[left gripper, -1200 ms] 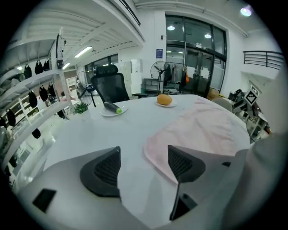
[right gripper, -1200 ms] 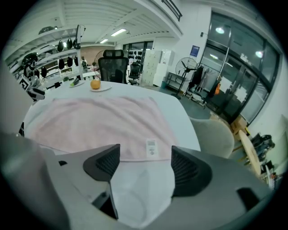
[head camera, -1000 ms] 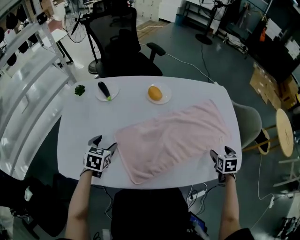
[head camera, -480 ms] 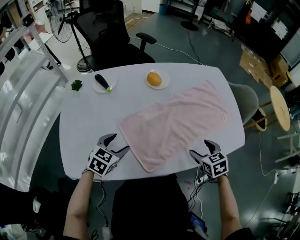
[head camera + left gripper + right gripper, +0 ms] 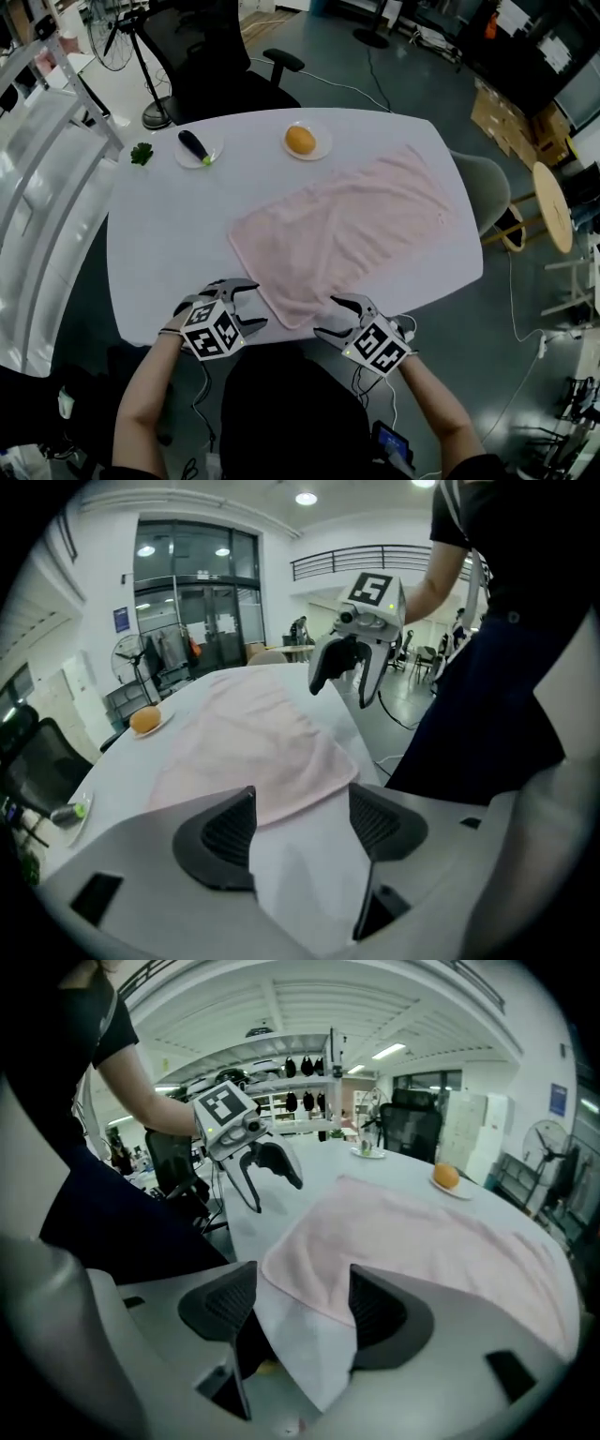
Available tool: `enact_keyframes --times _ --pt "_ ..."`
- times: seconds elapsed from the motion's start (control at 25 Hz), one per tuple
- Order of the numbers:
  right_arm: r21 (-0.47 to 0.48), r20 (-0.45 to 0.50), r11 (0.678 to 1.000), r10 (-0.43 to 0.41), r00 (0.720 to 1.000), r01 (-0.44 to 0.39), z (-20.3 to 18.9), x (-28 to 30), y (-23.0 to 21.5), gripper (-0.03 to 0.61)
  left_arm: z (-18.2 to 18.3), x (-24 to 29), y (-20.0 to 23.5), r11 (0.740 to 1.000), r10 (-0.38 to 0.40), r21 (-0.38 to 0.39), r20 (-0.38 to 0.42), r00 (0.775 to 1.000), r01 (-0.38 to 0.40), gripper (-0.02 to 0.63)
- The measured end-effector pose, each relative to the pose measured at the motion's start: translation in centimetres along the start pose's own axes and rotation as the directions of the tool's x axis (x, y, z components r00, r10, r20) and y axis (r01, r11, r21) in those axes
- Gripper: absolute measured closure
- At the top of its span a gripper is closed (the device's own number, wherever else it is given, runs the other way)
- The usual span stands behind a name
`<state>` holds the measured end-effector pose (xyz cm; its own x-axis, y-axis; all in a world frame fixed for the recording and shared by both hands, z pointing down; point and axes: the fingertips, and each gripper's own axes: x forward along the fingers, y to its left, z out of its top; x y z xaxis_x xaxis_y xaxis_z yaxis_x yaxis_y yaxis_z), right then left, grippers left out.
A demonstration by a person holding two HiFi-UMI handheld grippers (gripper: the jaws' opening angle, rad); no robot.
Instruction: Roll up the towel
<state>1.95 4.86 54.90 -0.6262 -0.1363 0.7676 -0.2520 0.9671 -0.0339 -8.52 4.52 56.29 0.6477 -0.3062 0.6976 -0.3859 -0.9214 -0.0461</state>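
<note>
Left gripper and right gripper, both wide and empty, flank the pink towel's 6 o'clock corner; the right jaws have just been narrowing, nothing between them.

The person wears a black short-sleeved top, and the forearms are bare. Each hand carries a tool with a pale grey moulded shell. The left gripper and the right gripper both have curved dark fingers faced with ribbed black pads. A white cube printed with black square markers sits on each. The right gripper's jaws have just been closing a little, with the towel corner showing unpinched between them.
</note>
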Motion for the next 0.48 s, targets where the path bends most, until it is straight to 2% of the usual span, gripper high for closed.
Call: enact_keyframes --times 0.12,0.24,0.32,0.48 --pt "-0.063 -0.025 0.996 0.056 0.998 -0.058 0.0 1.9 2.3 0.273 -0.6 1.3 -1.7 0.993 -0.035 0.108 -0.071 0.997 0.042 0.278" --pt "-0.137 -0.059 0.987 0.081 0.995 -0.088 -0.4 3.4 4.0 0.308 -0.7 2.3 -2.5 0.978 -0.023 0.205 -0.115 0.993 0.046 0.317" --pt "-0.170 -0.070 0.980 0.094 0.993 -0.105 -0.5 4.4 4.9 0.343 -0.2 2.7 -2.7 0.973 -0.008 0.230 -0.110 0.994 0.033 0.357" --pt "-0.214 -0.090 0.969 0.108 0.990 -0.125 -0.9 6.5 6.5 0.386 -0.1 3.6 -3.4 0.966 -0.015 0.256 -0.117 0.993 0.045 0.374"
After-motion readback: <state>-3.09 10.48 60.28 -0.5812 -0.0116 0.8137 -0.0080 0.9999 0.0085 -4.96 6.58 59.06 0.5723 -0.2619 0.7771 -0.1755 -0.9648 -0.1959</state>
